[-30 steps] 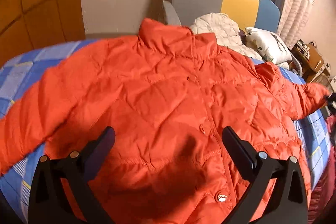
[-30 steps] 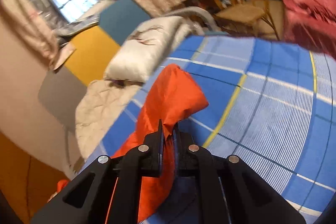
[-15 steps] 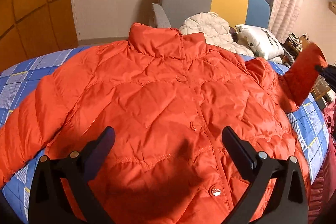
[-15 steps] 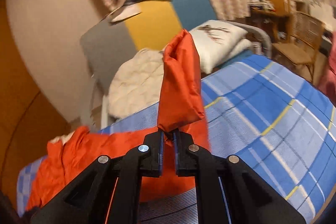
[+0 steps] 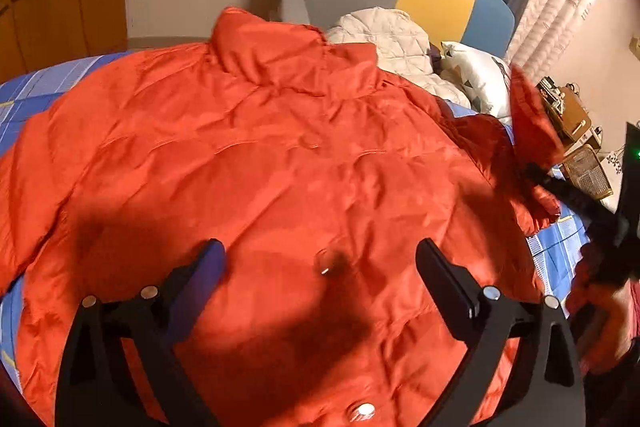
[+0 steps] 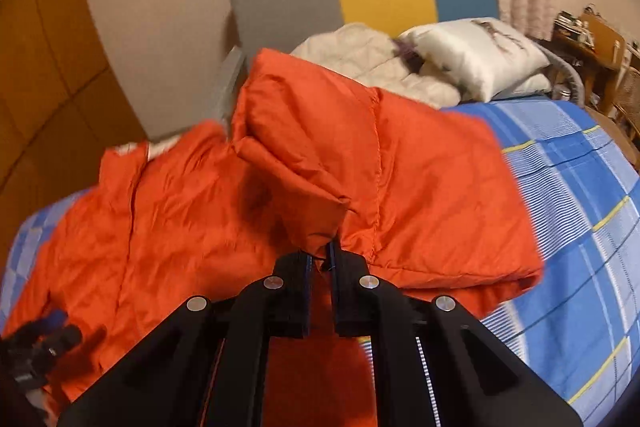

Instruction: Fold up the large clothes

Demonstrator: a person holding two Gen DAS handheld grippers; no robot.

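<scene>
One orange puffer jacket (image 5: pixel 280 163) lies front-up on the blue plaid bed (image 6: pixel 580 227). Right tongs (image 6: pixel 319 263) clamped on the sleeve cuff (image 6: pixel 320 239); left tongs (image 5: pixel 320 267) spread apart above the torso. Judged light, soft, slippery: grip seams or cuffs. Only the left view shows the snaps; only the right shows the pinch.

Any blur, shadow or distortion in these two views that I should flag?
Left wrist view: a dark shadow lies across the orange jacket ahead of the open left gripper; the right edge is motion-smeared; fisheye bends the blue plaid bedspread. Right wrist view: the sleeve pinched by the right gripper has soft edges; lighting is warm.
</scene>
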